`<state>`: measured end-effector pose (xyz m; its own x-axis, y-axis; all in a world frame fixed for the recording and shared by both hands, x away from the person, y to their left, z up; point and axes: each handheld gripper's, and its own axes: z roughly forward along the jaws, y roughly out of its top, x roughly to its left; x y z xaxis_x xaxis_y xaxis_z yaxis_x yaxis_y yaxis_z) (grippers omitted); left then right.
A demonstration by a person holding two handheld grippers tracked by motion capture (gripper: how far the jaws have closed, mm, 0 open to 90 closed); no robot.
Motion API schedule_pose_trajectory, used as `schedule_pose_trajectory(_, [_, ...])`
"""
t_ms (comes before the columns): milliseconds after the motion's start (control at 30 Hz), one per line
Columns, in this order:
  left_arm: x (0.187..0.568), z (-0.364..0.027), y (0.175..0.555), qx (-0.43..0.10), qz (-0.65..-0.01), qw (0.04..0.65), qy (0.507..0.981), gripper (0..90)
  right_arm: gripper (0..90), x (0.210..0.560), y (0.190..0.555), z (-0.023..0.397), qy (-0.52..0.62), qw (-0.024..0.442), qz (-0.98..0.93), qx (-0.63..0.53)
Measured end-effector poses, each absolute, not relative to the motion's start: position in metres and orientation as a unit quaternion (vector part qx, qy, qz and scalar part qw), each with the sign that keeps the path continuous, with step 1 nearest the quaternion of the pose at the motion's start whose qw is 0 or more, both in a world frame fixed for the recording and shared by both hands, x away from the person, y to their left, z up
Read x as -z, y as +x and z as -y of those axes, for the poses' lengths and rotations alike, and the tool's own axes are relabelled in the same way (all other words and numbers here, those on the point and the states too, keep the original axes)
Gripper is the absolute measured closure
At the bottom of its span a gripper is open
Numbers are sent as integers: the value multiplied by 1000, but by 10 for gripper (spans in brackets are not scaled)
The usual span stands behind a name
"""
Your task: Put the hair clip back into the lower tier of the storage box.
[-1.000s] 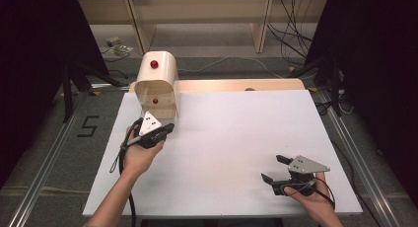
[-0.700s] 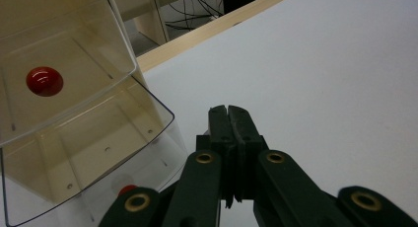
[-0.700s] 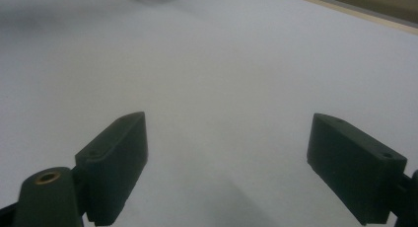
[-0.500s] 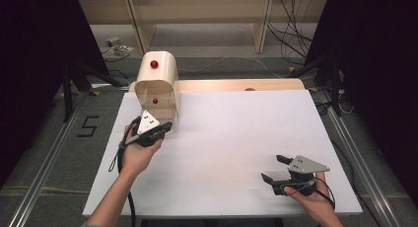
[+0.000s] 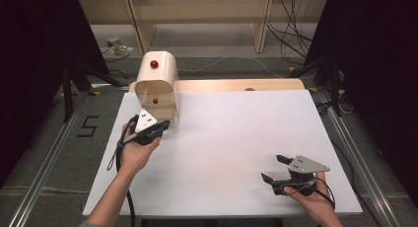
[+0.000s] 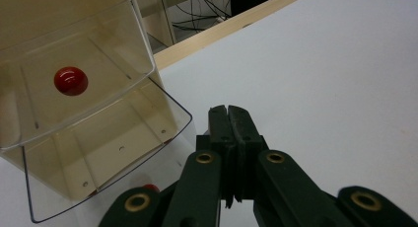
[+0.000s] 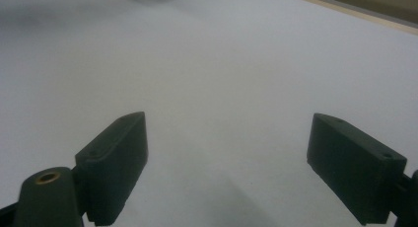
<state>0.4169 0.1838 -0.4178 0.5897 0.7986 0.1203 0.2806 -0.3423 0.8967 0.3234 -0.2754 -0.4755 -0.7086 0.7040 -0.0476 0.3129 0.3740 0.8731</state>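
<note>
A cream container [image 5: 156,81] with a rounded top stands at the table's far left. It has a red knob on top [image 5: 154,64] and another on its clear front flap [image 5: 155,101]. In the left gripper view the clear flap [image 6: 88,113] with its red knob [image 6: 71,80] tilts outward, just left of the jaws. My left gripper [image 5: 165,124] sits right in front of the container, shut with nothing between its jaws [image 6: 228,113]. My right gripper [image 5: 271,168] rests open near the front right corner, over bare white table [image 7: 226,153].
The white tabletop [image 5: 236,133] spreads wide between the two grippers. A wooden strip [image 5: 236,85] runs along its far edge. Beyond it are wooden shelf legs and cables on the floor [image 5: 291,34]. Metal rails flank the table's sides.
My left gripper has edged slightly left and turned a little in front of the container. The right gripper has stayed in place.
</note>
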Motion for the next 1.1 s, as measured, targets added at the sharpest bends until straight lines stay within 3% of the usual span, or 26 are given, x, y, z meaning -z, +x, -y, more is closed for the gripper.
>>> schedule_pose_trajectory(1100, [414, -190, 430, -290, -359, 454, 762, 895, 164, 476, 325, 275, 315, 212, -802, -460])
